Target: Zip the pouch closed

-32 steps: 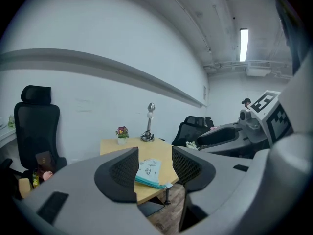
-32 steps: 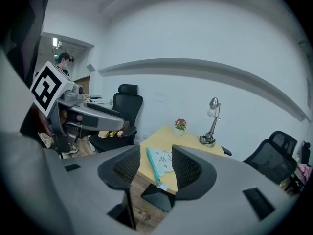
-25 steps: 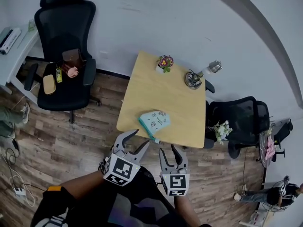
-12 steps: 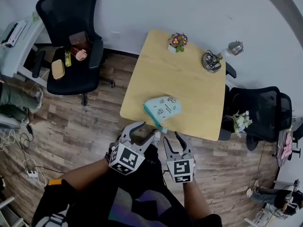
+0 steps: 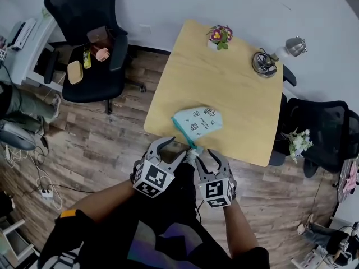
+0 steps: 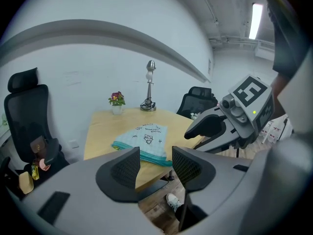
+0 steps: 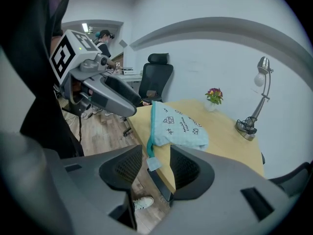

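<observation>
At the far left, an office chair has a brown bag, a pink cup and a flat tan thing on its seat. What the tan thing is cannot be made out. The pouch lies flat on the wooden desk, close to the near edge. It is pale teal with small drawings, and a darker teal zipper band runs along its left side. Nothing shows whether it holds anything, and the zipper is too small to tell if it is open or closed. A pale tab at the near end of the band hangs over the desk's edge. Further back, a small pot holds pink and yellow flowers, and to its right a silver lamp stands near the far corner. The person's arms are cut off by the bottom of the head view. The left claw is off the desk, just in front of its near edge. Its jaws are well apart and empty, and only the desk's edge and the pouch show beyond the gap. The right claw is beside it with jaws also apart and gripping nothing. In the right gripper view the tab shows in the gap between the pads with clear space on both sides.
</observation>
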`<state>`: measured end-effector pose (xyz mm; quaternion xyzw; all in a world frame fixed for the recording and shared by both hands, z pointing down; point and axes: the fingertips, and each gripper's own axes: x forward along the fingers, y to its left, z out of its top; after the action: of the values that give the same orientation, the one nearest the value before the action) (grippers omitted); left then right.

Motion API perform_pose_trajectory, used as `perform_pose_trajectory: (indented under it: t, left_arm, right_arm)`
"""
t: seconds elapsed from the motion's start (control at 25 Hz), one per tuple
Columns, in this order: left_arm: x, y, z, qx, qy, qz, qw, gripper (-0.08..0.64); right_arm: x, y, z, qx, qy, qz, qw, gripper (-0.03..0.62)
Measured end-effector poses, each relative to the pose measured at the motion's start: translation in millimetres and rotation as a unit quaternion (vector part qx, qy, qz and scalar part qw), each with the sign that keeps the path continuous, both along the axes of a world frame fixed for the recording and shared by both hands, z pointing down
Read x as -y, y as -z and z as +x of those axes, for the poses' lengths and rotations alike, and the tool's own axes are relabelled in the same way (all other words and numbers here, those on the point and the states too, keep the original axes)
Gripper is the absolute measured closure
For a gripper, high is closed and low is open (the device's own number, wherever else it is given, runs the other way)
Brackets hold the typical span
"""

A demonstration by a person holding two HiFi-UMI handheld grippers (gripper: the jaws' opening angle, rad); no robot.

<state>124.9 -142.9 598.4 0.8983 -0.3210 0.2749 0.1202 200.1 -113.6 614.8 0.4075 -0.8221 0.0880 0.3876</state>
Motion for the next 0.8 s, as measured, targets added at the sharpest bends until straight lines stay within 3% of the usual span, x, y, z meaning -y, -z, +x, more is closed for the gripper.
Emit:
perform_pose_trajectory:
  t: [0.32, 0.8]
  left_arm:
    - [-0.3, -15.3, -2.5, 0.009, 0.001, -0.013, 0.9999, 0.351]
    - [-7.9, -29.6, -15.2, 0.017, -0.001, -0.028, 0.9995, 0.351]
  right_arm:
    - [-1.7, -38.9, -9.5, -0.052, 0.073, -0.004, 0.996, 0.419]
    - [1.6, -69.1, -10.0, -0.106, 0.109, -0.007, 0.988, 0.456]
